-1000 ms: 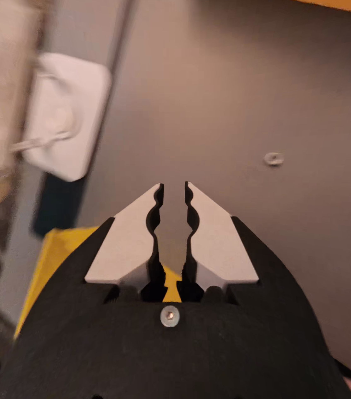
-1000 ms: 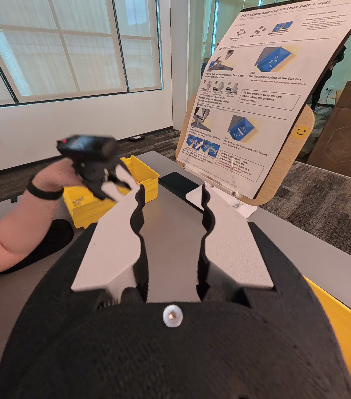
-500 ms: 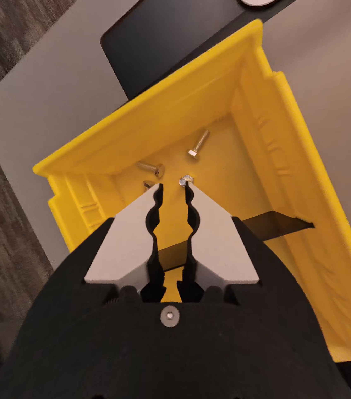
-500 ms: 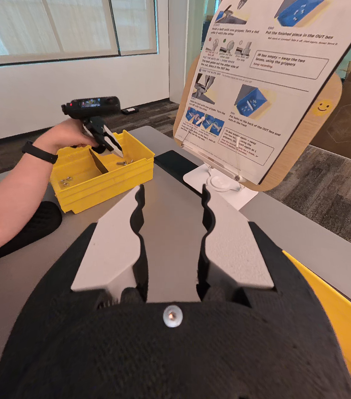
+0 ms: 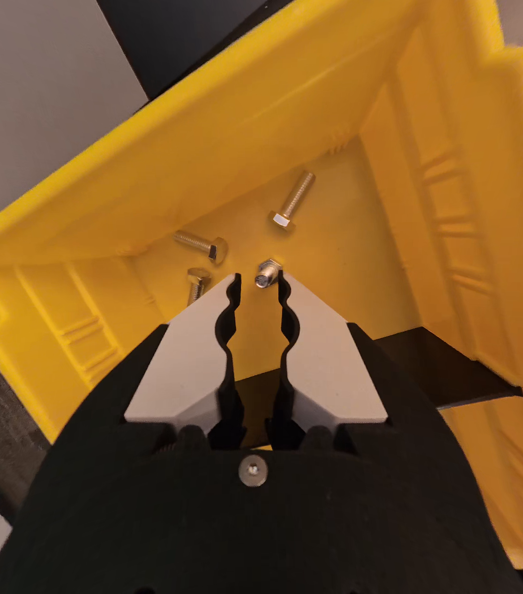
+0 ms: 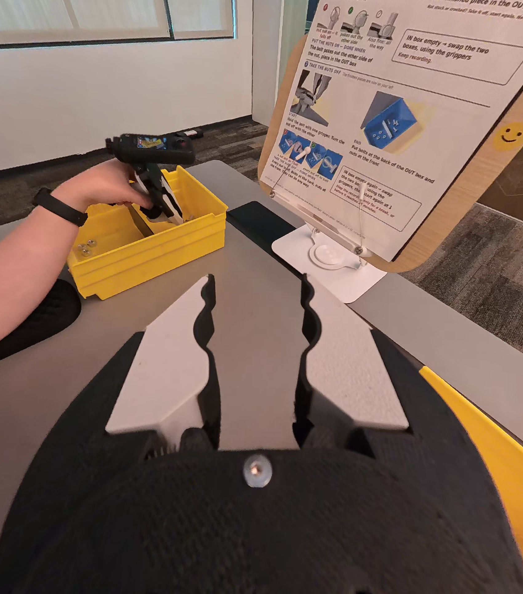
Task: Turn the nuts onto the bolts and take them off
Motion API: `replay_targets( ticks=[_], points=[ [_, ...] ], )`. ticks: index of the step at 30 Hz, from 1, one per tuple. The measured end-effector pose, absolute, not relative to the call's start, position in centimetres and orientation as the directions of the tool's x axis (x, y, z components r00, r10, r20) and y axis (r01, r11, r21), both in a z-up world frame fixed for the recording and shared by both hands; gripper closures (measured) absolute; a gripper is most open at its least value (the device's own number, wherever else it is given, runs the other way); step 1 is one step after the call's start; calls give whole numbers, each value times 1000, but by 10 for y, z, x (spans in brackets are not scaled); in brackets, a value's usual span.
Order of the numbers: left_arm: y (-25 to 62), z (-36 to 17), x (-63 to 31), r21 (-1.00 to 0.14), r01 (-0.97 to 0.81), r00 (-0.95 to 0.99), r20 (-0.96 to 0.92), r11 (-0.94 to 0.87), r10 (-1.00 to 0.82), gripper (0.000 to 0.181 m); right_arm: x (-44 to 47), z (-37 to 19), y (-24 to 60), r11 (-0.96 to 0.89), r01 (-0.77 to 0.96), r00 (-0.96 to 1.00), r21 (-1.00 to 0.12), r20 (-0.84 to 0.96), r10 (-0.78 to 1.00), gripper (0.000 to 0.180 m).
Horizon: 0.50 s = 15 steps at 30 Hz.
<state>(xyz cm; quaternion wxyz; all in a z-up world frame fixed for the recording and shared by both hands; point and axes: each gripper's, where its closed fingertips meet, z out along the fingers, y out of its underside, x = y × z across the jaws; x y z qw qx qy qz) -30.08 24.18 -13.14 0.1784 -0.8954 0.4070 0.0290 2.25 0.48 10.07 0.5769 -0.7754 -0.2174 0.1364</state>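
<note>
Bolts lie loose in the far compartment of the yellow bin (image 5: 253,135), past its black divider (image 5: 446,366). Left gripper (image 5: 258,279) reaches in, jaws parted and empty, an upright bolt (image 5: 266,273) at its right tip; others lie at 10 o'clock (image 5: 202,246), 9 o'clock (image 5: 197,283) and 1 o'clock (image 5: 290,204). Only the right wrist view shows the instruction board (image 6: 414,112), grey table (image 6: 253,321), nuts (image 6: 86,247) and the right gripper (image 6: 255,279), wide open, holding nothing.
</note>
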Motion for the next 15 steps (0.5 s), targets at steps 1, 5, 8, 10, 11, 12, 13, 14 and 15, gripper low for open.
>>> replay_targets(
  ticks=[1, 5, 8, 10, 11, 12, 13, 14, 15],
  points=[
    [242, -133, -302, -289, -739, 668, -199, -608, -717, 159, 23, 100, 5, -240, 183, 868, -953, 42, 494, 127],
    [238, -137, -298, -281, -751, 651, -164, -598, -741, 172, 22, 100, 5, -240, 189, 866, -952, 46, 499, 127],
    [230, -134, -301, -247, -761, 641, -151, -600, -752, 172, 23, 100, 4, -237, 192, 866, -952, 51, 497, 127],
    [227, -120, -308, -247, -761, 645, -189, -600, -741, 172, 24, 102, 4, -230, 190, 867, -954, 53, 495, 127],
    [225, -109, -308, -264, -759, 647, -203, -595, -735, 172, 24, 103, 4, -227, 188, 868, -956, 53, 493, 127],
    [221, -95, -306, -290, -757, 648, -213, -586, -732, 173, 25, 104, 4, -225, 186, 869, -956, 53, 493, 127],
    [216, -79, -302, -323, -755, 647, -226, -570, -728, 173, 25, 104, 4, -224, 185, 869, -957, 52, 492, 127],
    [209, -60, -296, -362, -755, 643, -241, -547, -727, 173, 25, 104, 4, -223, 184, 869, -957, 53, 492, 127],
    [198, -41, -286, -406, -757, 631, -250, -512, -734, 173, 25, 105, 4, -222, 185, 869, -957, 54, 491, 127]
  ],
)
